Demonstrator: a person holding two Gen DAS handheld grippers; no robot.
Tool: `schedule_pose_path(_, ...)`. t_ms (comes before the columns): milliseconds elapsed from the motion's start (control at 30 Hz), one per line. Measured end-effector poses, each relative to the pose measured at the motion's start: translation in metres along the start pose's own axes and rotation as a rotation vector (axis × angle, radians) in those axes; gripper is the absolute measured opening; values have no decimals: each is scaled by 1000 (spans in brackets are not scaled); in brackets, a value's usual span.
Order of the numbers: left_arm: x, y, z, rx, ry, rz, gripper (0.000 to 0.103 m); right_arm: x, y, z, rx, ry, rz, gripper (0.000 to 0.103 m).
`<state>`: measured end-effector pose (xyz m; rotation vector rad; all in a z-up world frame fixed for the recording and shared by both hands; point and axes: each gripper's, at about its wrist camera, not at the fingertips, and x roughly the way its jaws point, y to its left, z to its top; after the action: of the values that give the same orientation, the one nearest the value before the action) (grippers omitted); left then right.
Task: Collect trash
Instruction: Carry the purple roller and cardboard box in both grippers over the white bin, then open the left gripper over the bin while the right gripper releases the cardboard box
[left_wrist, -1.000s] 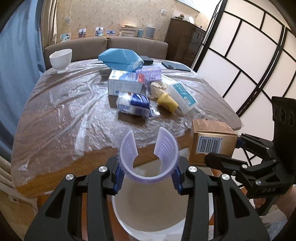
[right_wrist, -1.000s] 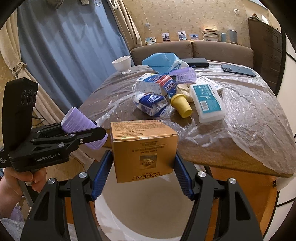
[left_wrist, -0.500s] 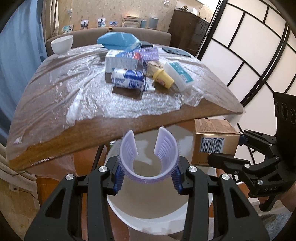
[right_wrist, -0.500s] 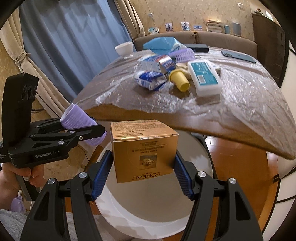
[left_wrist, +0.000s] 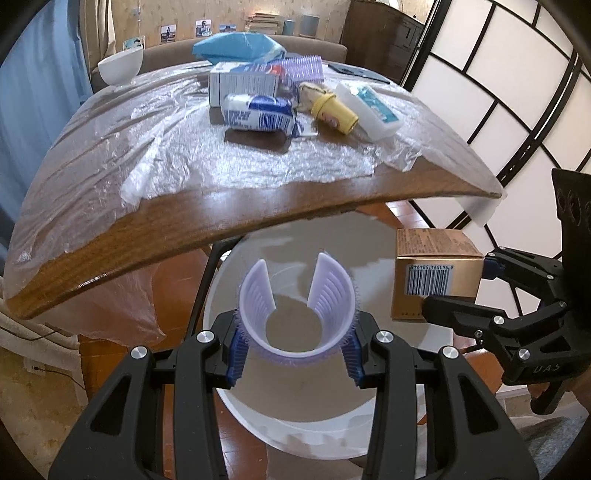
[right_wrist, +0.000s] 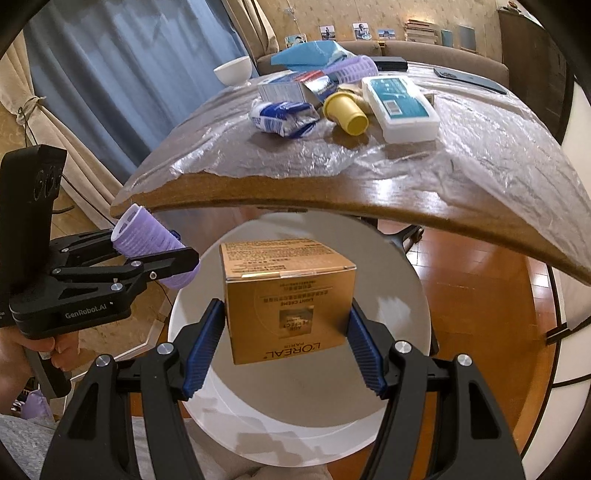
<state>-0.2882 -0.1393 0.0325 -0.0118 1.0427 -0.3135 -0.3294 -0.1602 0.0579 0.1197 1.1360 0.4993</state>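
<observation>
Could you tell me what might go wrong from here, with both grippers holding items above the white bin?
1. The gold box sits over the white bin, but the purple hair roller in the left gripper appears nearer the bin's rim in the right wrist view; released there, it might bounce out.
2. The roller's bristles press into the left gripper's blue pads and may cling on release.
3. The right gripper holds the box close beside the left one; they could bump.
</observation>
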Motion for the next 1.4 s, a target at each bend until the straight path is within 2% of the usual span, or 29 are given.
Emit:
schedule_pose_path(733,40,0,-13,35,101,37,44,34,-9,-14,28,96,-42,65)
schedule_pose_path(1400,63,-3,-17,75,162,47,44,67,-17,-16,61,145,-80,65)
